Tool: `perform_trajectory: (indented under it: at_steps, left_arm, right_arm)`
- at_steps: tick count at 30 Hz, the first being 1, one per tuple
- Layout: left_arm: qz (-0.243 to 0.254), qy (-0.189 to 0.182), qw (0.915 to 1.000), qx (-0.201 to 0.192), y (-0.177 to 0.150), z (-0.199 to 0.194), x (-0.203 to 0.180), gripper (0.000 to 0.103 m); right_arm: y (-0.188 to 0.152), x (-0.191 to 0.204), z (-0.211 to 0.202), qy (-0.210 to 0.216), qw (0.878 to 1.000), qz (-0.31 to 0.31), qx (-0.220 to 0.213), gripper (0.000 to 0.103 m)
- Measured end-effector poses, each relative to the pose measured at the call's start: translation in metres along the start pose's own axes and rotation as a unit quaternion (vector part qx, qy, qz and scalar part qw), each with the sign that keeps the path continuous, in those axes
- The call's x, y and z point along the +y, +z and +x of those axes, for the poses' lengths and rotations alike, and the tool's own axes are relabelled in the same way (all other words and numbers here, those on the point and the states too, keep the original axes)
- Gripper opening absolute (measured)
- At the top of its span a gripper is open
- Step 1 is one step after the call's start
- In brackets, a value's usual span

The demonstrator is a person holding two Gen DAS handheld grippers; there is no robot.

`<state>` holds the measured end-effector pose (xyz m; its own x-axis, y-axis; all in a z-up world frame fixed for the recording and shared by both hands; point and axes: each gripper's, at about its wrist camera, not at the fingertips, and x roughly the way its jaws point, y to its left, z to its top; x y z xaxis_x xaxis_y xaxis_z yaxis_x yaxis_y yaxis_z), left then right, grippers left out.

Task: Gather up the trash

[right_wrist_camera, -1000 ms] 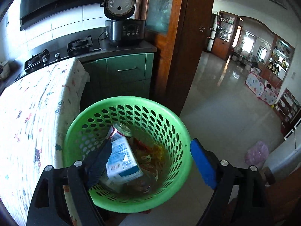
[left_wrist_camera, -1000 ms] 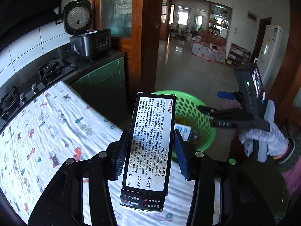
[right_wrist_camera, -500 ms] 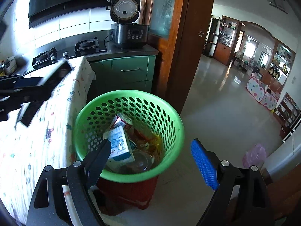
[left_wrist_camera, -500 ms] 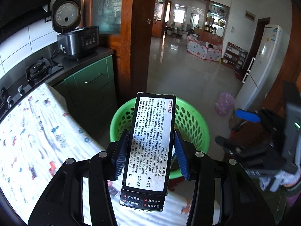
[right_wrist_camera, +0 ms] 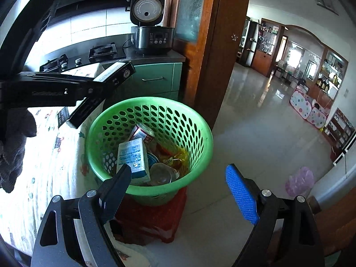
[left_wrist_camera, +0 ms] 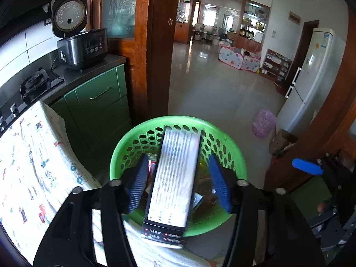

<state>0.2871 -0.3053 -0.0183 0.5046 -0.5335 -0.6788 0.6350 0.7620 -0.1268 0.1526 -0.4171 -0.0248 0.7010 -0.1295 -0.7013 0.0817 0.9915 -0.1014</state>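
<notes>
Left gripper (left_wrist_camera: 178, 182) had swung over green basket (left_wrist_camera: 235, 155), jaws opening; black box (left_wrist_camera: 173, 178) blurred between pads, long axis pointing basketward. Right gripper (right_wrist_camera: 178, 191) empty, apart.

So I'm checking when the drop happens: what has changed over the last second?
The left gripper carried the black box off the patterned cloth until it sits above the green basket. Its jaws are opening: gaps show on both sides of the box, which looks streaked, apparently slipping free. The right gripper stayed open and empty; the carton and can still lie in the basket.
</notes>
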Motion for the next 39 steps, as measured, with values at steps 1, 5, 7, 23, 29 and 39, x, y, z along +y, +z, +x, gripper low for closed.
perform_trajectory:
  at_steps: [1,5,7,23,29,39]
  left_arm:
    - [-0.004,-0.005,1.0000,-0.002,0.000,0.000,0.000,0.066]
    - [-0.007,-0.009,0.9999,-0.008,-0.002,-0.004,0.001,0.075]
    - [-0.007,-0.010,0.9999,-0.009,-0.004,-0.007,0.002,0.075]
    - [-0.022,0.036,0.9978,-0.051,-0.047,-0.097,0.012,0.089]
    - [-0.024,0.087,0.9928,-0.078,-0.071,-0.142,0.023,0.096]
    - [-0.056,0.168,0.9793,-0.099,-0.122,-0.205,0.046,0.098]
  right_arm:
    - [-0.001,0.000,0.000,0.002,1.000,0.004,0.001,0.084]
    - [-0.006,-0.001,0.002,0.006,1.000,0.015,0.002,0.084]
    - [-0.008,0.001,0.000,0.010,1.000,0.020,0.001,0.084]
    - [-0.015,0.034,-0.036,0.002,1.000,0.019,-0.014,0.088]
    - [-0.018,0.057,-0.057,-0.002,1.000,0.013,-0.027,0.089]
    - [-0.021,0.087,-0.091,0.023,0.998,0.034,-0.047,0.092]
